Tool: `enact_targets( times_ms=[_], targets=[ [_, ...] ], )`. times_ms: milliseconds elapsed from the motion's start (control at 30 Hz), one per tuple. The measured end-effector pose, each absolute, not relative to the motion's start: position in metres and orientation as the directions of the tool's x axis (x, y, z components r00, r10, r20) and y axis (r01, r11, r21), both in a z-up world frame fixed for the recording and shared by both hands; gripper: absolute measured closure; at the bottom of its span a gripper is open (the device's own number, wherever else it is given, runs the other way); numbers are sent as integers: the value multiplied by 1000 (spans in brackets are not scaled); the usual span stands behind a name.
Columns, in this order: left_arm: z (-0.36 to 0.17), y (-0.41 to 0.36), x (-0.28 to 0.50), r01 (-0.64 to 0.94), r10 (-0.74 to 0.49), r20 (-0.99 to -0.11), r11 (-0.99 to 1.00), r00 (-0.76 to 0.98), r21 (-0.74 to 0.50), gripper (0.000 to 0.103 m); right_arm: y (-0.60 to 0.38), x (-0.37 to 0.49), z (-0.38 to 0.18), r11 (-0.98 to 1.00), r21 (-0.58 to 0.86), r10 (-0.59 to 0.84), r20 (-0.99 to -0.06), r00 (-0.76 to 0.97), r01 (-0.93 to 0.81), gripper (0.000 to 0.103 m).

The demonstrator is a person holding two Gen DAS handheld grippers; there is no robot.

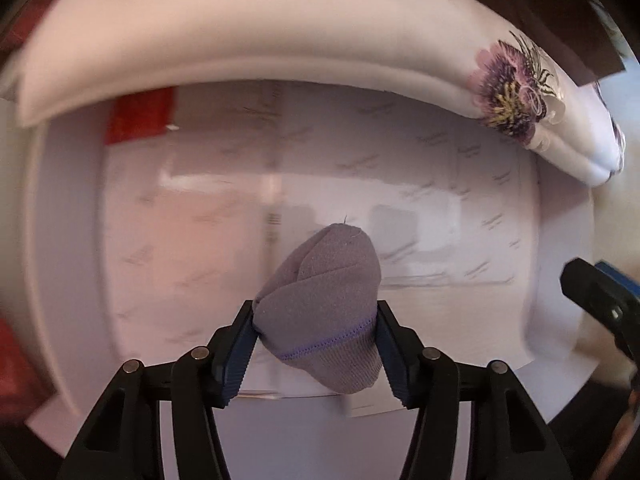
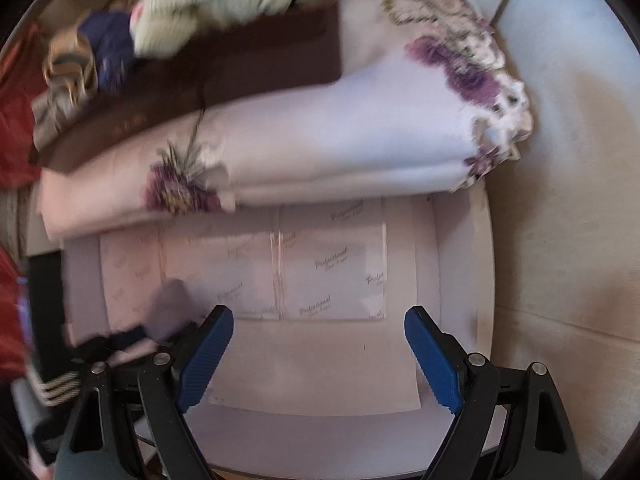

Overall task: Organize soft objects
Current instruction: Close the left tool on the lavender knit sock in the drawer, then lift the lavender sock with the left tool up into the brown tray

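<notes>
My left gripper (image 1: 316,332) is shut on a folded lilac sock (image 1: 324,304), holding it above the white paper-lined surface (image 1: 440,208). In the right wrist view the sock (image 2: 172,296) and the left gripper (image 2: 120,340) show blurred at the lower left. My right gripper (image 2: 320,352) is open and empty over the same paper-lined surface (image 2: 328,272); one of its fingers (image 1: 600,296) shows at the right edge of the left wrist view. A folded white cloth with purple flowers (image 1: 280,44) lies behind, also in the right wrist view (image 2: 340,140).
A brown box (image 2: 224,76) rests on the folded cloth, holding a pale green knit (image 2: 208,0) and a dark blue item (image 2: 112,48). Red fabric (image 2: 12,120) is at the left. A red patch (image 1: 140,120) lies under the cloth's left end. A beige floor (image 2: 560,240) is at the right.
</notes>
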State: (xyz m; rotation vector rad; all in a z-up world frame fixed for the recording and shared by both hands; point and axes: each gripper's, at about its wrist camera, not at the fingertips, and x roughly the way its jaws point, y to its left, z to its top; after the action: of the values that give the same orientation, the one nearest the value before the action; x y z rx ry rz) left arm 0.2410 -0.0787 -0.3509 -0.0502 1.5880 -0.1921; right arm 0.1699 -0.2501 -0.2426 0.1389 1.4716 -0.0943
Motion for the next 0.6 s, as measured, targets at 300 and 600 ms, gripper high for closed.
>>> enact_targets(
  times_ms=[300, 600],
  targets=[
    [-353, -60, 227, 118, -49, -997, 992, 53, -42, 45, -221, 156, -299, 995, -80, -77, -996, -51, 54, 15],
    [-352, -32, 222, 75, -122, -989, 990, 88, -116, 45, -221, 136, -337, 992, -116, -111, -990, -93, 55, 15]
  ],
)
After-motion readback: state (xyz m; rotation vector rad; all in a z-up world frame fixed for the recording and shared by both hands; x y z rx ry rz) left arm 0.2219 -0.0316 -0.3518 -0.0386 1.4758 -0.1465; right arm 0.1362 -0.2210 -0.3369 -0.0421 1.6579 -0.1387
